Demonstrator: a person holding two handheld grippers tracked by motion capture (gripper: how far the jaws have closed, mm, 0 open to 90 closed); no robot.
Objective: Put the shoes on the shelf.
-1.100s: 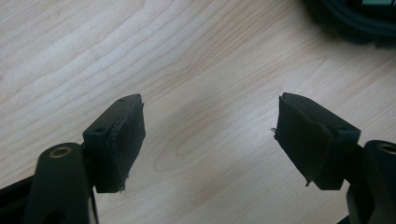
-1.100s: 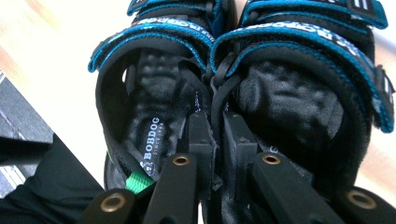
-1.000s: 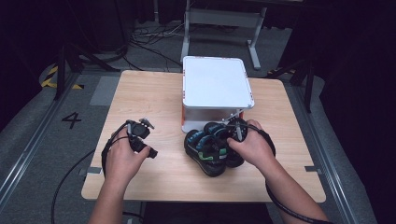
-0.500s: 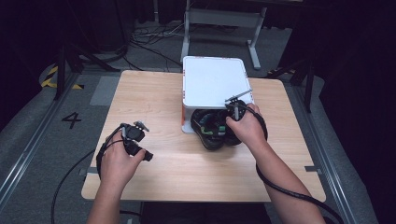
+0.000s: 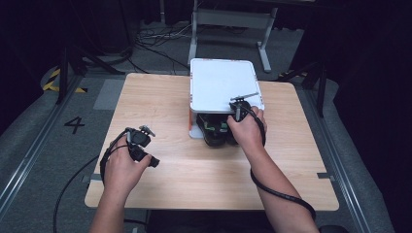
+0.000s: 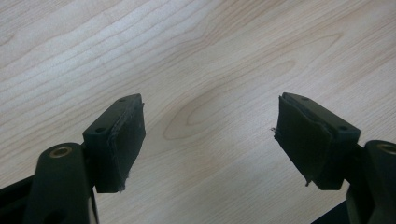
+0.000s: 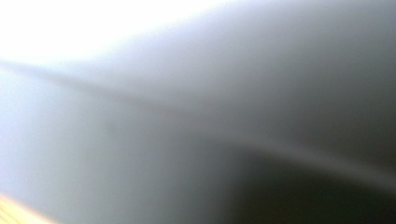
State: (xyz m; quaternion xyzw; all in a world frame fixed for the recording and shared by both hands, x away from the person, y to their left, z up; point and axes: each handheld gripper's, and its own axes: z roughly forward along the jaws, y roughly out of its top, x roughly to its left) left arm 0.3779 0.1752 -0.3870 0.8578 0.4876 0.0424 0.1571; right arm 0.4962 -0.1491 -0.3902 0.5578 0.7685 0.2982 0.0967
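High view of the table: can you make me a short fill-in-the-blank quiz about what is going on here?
1. The white box stands on a table made of ____.
2. The black shoes are being pushed into the box by the person's ____ hand.
3. The fingers of the left gripper are ____, with nothing between them.
4. The left gripper hovers over bare ____.

Missing words: wood; right; open; table

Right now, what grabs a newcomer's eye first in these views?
The white box at the table's far edge, with the right gripper pushing a dark shoe into its open front. Then the left gripper, near the table's front left, jaws spread wide over bare wood. The right gripper view is a grey-white blur.
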